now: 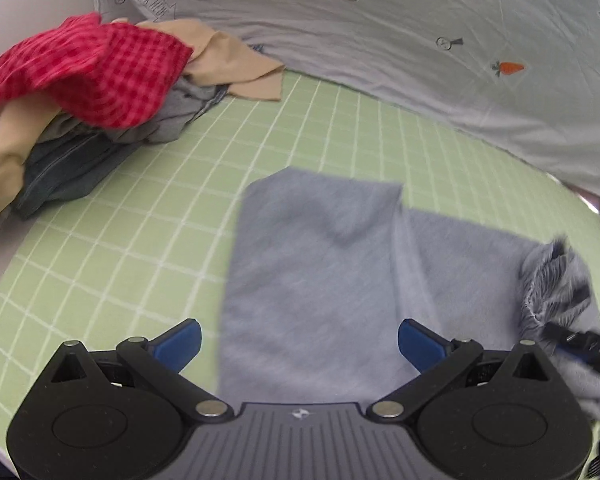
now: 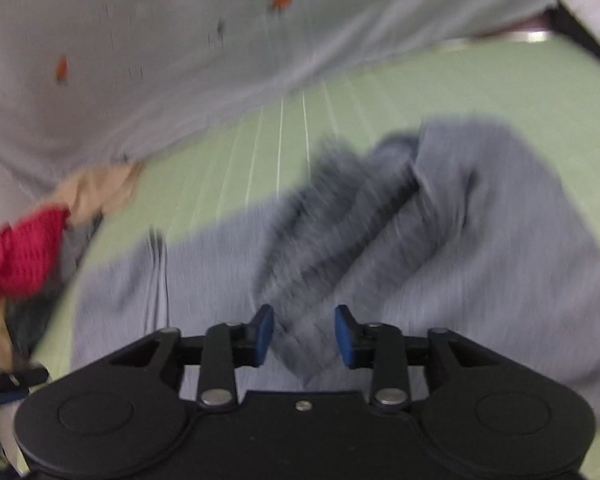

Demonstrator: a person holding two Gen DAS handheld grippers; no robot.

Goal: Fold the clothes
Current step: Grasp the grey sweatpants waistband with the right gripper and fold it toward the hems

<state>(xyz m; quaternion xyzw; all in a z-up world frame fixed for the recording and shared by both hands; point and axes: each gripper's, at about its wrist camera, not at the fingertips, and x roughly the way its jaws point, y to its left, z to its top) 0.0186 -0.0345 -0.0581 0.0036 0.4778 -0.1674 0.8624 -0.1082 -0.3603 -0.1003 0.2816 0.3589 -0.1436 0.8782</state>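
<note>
Green gridded bedding (image 1: pixel 112 248) is lying under both tools. Just ahead of the left gripper (image 1: pixel 299 344), whose jaws are gaping wide and empty, the grey garment (image 1: pixel 320 272) is stretching sideways. The right gripper (image 2: pixel 304 336) is hovering part-open astride its bunched waistband (image 2: pixel 340 232), pads not pressing; blur is smearing the detail. Farther left, a clothes pile (image 1: pixel 80 92) is sitting, cut off by the frame.

Grey garment (image 1: pixel 320 264); green white-grid sheet (image 1: pixel 148 240); red-checked cloth (image 1: pixel 100 72).
</note>
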